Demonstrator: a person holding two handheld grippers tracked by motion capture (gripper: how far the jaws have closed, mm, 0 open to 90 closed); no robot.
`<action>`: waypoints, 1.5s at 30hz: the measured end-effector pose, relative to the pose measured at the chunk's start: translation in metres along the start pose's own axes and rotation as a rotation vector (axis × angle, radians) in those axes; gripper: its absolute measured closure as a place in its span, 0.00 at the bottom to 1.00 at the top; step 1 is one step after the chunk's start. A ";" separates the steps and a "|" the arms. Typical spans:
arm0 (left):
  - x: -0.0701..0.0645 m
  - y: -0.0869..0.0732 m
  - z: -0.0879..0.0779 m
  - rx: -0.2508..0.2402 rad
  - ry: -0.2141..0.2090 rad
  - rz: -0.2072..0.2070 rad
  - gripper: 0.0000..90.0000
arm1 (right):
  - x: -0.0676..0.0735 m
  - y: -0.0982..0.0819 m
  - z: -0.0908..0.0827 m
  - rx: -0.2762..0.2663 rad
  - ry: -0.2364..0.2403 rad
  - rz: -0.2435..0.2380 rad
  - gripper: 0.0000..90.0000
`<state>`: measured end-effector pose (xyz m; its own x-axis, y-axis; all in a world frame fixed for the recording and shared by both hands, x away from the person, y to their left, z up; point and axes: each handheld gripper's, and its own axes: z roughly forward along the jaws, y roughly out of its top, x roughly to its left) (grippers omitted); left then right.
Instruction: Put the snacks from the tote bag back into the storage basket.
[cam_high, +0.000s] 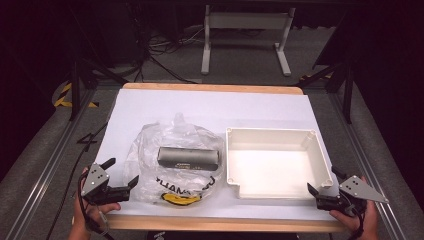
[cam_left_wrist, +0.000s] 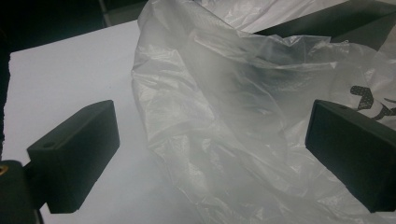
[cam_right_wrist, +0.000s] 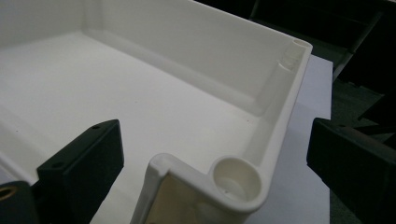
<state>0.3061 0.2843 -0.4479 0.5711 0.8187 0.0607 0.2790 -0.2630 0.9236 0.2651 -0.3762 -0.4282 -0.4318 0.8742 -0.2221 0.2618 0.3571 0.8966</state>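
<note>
A crumpled clear plastic bag (cam_high: 170, 145) lies left of centre on the white sheet, with a dark grey rectangular block (cam_high: 188, 157) inside and yellow and black print at its near edge. My left gripper (cam_high: 121, 172) stands open at the bag's near left side. In the left gripper view the bag (cam_left_wrist: 224, 107) bulges into the space between the wide jaws of that gripper (cam_left_wrist: 210, 154), and the pads do not press on it. An empty white bin (cam_high: 272, 131) sits to the right. My right gripper (cam_high: 325, 181) is open, and its jaws straddle the bin's near right corner (cam_right_wrist: 233, 179) without touching.
The white sheet (cam_high: 210, 107) covers a wooden table whose edge (cam_high: 215, 223) runs along the front. Beyond the far edge stands a white table frame (cam_high: 245, 35) on a grey floor with cables. Metal rails run along both sides of the table.
</note>
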 end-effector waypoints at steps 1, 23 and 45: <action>0.000 0.000 0.000 0.000 0.000 0.000 0.04 | 0.000 0.000 0.000 0.000 0.000 0.000 0.05; 0.000 -0.005 -0.010 -0.007 0.005 -0.005 0.04 | 0.003 0.015 0.000 -0.014 0.000 -0.027 0.05; 0.000 -0.006 -0.009 0.001 -0.023 -0.017 0.04 | -0.004 0.029 -0.006 0.015 0.066 -0.011 0.11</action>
<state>0.2974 0.2907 -0.4499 0.5838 0.8111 0.0362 0.2897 -0.2498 0.9239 0.2692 -0.3715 -0.3991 -0.4908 0.8466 -0.2058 0.2694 0.3721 0.8883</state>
